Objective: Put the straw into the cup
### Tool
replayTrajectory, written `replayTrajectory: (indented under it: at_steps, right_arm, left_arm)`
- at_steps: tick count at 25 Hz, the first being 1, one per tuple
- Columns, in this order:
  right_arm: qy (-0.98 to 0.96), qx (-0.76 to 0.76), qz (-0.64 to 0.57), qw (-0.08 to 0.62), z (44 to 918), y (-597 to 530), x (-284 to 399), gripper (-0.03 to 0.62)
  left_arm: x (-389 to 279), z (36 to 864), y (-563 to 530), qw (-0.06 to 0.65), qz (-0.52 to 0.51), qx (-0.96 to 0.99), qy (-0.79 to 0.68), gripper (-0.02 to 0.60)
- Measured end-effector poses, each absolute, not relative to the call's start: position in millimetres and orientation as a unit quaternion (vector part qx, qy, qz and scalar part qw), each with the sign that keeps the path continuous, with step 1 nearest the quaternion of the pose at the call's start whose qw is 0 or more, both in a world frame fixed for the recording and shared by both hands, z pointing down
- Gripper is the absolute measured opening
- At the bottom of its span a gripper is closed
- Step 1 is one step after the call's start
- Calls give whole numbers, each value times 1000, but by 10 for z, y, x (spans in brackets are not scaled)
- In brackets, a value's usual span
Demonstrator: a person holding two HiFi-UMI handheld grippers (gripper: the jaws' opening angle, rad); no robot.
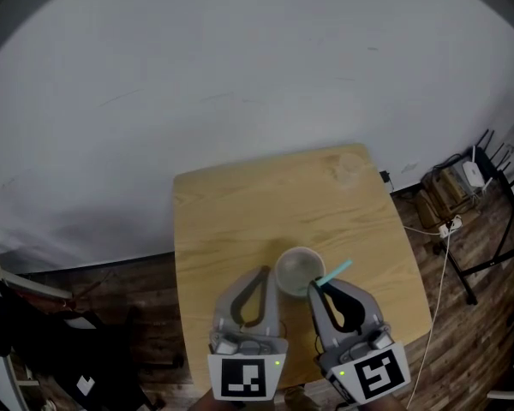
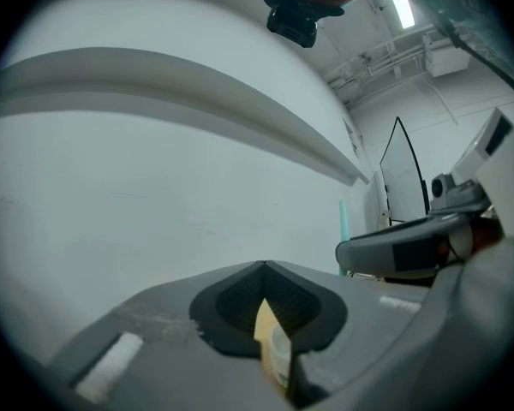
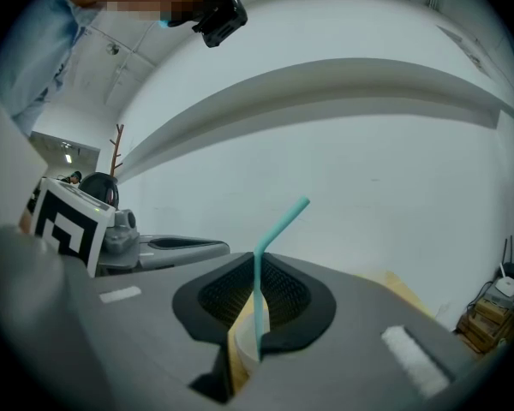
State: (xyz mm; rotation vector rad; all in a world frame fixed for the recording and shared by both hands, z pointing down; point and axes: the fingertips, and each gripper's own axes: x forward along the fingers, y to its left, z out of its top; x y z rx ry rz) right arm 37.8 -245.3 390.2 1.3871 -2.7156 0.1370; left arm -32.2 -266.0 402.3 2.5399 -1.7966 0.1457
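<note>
Grips the teal straw [image 1: 335, 272] [image 3: 265, 238] in the right tongs [image 1: 313, 288] [image 3: 255, 262], pinched shut, lower end by the cup [image 1: 299, 269] [image 3: 254, 325] rim. Holds the left tongs [image 1: 268, 273] [image 2: 265, 266] closed, empty, just left of the cup on the wooden surface [image 1: 231, 212]. Shows cables [image 1: 445, 268] on the floor, well right.

Left tongs [image 2: 265, 265] together, cup [image 2: 279, 356] beyond.

No words, numbers, brand names or signs could be read in any view. Only black-and-white square patterns were shown on the left marker cube [image 1: 242, 378] of the left gripper [image 1: 265, 272] and on the right marker cube [image 1: 374, 375] of the right gripper [image 1: 313, 288]. No letters or digits were formed by them.
</note>
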Motion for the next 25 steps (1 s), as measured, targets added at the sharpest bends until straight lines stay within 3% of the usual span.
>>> replayTrajectory:
  at_steps: [25]
  right_arm:
    - [-884, 461, 60, 53, 4169, -2738, 429, 35]
  left_arm:
    - [-399, 4344, -2929, 46, 54, 805, -589, 18]
